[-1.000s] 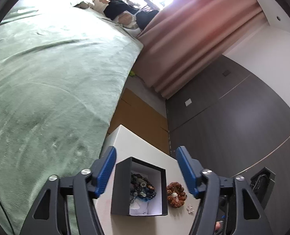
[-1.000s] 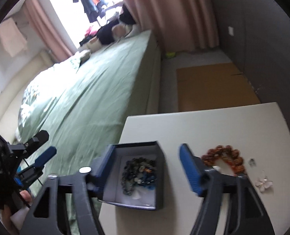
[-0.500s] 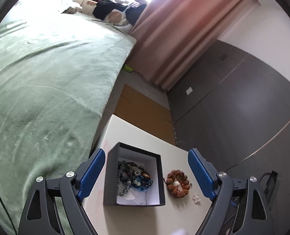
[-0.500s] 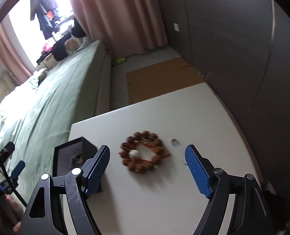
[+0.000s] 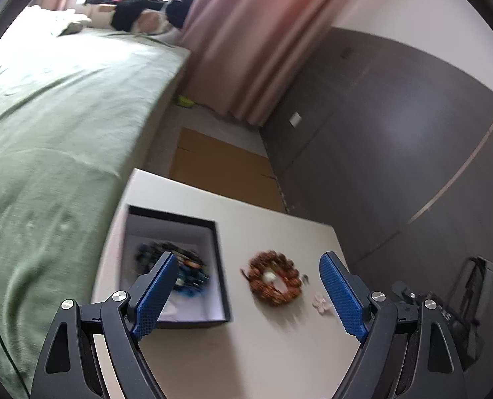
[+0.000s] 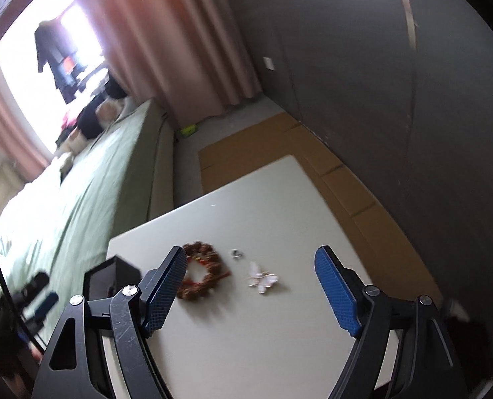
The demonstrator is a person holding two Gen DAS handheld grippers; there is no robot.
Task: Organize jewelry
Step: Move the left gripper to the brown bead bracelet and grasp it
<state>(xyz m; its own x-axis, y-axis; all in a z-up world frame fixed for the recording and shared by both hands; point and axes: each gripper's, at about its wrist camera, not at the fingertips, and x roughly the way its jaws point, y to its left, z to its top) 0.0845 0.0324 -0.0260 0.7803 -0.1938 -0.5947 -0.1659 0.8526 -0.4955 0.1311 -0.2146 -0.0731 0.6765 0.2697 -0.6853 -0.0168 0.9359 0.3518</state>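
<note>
On the table (image 5: 279, 349), bracelet (image 5: 274, 281) flat.

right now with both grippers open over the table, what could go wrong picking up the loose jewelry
1. The butterfly piece and the tiny ring lie flat on the white table; the wide pads of the right gripper may slide over them or flick them away.
2. The brown bead bracelet sits near the black box; the left gripper could nudge the box toward the table edge beside the bed.
</note>
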